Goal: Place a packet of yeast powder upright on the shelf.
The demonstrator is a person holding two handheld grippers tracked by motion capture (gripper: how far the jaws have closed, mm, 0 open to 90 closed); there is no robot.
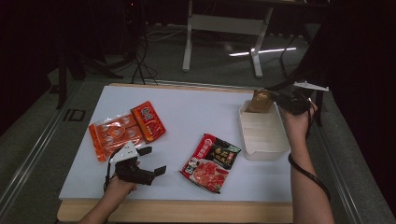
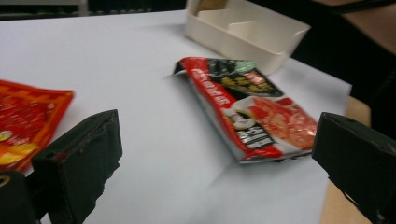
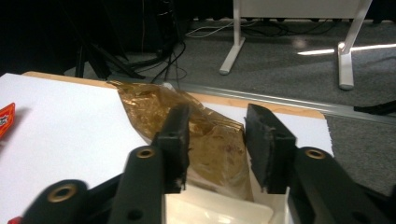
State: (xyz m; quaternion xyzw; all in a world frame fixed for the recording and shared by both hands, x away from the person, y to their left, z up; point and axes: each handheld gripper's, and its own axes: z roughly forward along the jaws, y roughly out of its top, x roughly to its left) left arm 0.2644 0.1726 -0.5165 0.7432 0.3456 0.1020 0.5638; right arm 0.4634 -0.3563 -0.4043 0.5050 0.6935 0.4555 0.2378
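- Left gripper low over the table's near-left part, jaws spread wide with nothing between them, aimed rightward toward the red packet.
- Held from below by the left hand, forearm entering at the bottom edge, angled up and to the right; grey plate tilted on top of the gripper.
- Seen along its own jaws: black pads far apart at the left and right edges, the red packet lying flat on the white surface between and beyond them, untouched.
- Orange packets flat on the table just beyond the left gripper, two overlapping, apart from the jaws.
- Red packet near the front middle, lying skewed, well apart from the tray.
- White tray at the table's right side, divided into compartments, long axis running away from the person.
- Brown bag standing at the tray's far end, leaning against the far wall.
- Right gripper at the tray's far end, pointing leftward at the bag; right hand raised, forearm rising straight from the bottom edge, cable looped round the wrist.
- In its own view, jaws partly parted, the brown bag between them; left pad at the bag's crinkled film, right pad standing just clear; hard to tell any firm pinch.
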